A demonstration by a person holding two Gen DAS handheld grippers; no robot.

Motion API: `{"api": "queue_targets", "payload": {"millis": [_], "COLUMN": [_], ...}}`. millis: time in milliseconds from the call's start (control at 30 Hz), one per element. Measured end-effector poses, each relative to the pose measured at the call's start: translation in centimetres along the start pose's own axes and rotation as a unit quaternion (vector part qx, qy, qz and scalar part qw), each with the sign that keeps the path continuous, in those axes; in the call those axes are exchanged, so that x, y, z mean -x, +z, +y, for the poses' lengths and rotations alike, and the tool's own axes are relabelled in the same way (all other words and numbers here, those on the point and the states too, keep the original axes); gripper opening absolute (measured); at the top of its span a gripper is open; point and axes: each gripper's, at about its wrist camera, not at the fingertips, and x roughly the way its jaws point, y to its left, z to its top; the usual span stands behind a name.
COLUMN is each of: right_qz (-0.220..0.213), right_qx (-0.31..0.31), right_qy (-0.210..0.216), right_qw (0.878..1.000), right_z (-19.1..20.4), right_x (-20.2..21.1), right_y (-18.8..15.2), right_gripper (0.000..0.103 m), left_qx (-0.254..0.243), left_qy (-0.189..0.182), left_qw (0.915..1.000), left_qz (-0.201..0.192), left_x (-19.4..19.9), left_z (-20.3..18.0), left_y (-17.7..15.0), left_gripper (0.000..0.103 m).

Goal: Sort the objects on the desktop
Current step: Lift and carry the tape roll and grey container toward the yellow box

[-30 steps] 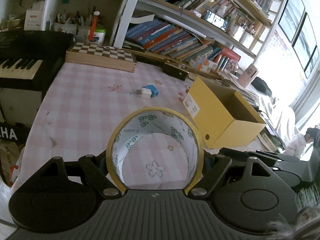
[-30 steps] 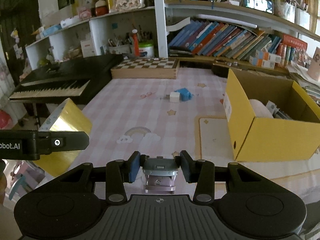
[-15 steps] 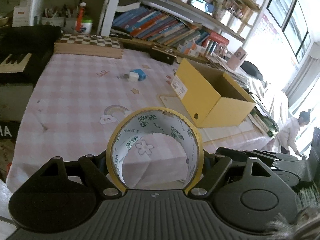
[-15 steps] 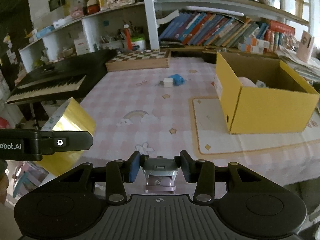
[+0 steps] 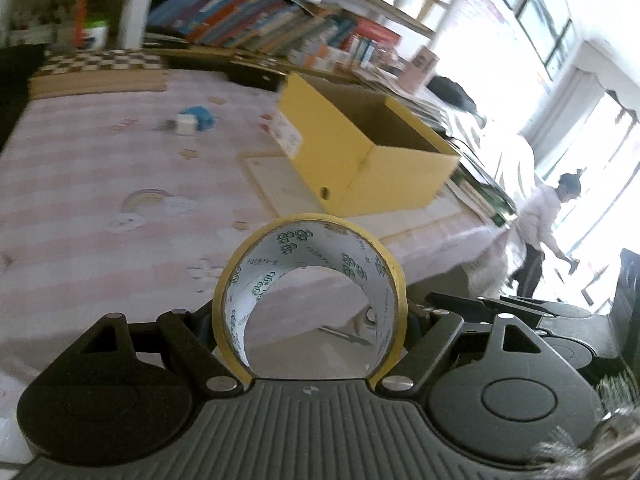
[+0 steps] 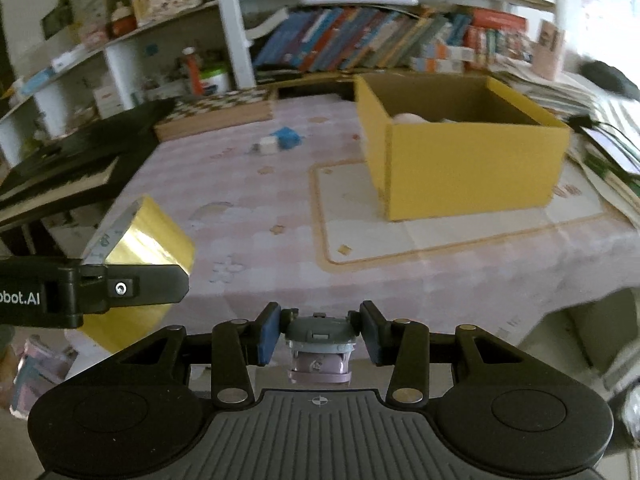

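So the tape roll (image 5: 310, 292) is clamped in the left gripper (image 5: 310, 320) and a small grey-purple gadget (image 6: 319, 346) in the right gripper (image 6: 319, 336); both probably get carried over the yellow box (image 6: 468, 160) next, then dropped.

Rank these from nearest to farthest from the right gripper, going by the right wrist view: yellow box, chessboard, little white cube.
From the right gripper:
1. Yellow box, ahead to the right on the pale mat.
2. White cube, farther up the table, left of centre, beside a blue block.
3. Chessboard, at the table's far edge by the shelves.
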Motion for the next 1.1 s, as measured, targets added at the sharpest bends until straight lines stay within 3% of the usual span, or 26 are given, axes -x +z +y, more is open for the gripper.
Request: {"api": "queue_targets", "payload": {"millis": [600,1100], "right_qz": [0.011,0.014], "right_qx": [-0.049,-0.034], "right_qy": [-0.046,-0.027], "right_qw": [0.998,0.999], "right_z": [-6.4,-13.1], "right_x": [0.7,-0.6], "right_y": [-0.4,2.9], "right_gripper": [0.043,0.043], "left_qx": [-0.045,-0.041], "left_qy": [-0.050,-0.035], "left_qw": [0.9970,0.9981], "left_qz": [0.037,0.031], "left_x": [-5.4,-10.2], "left_z": [-5.8,-11.3], "left_y": [1.6,4.2], "left_gripper": [0.080,0.080]}}
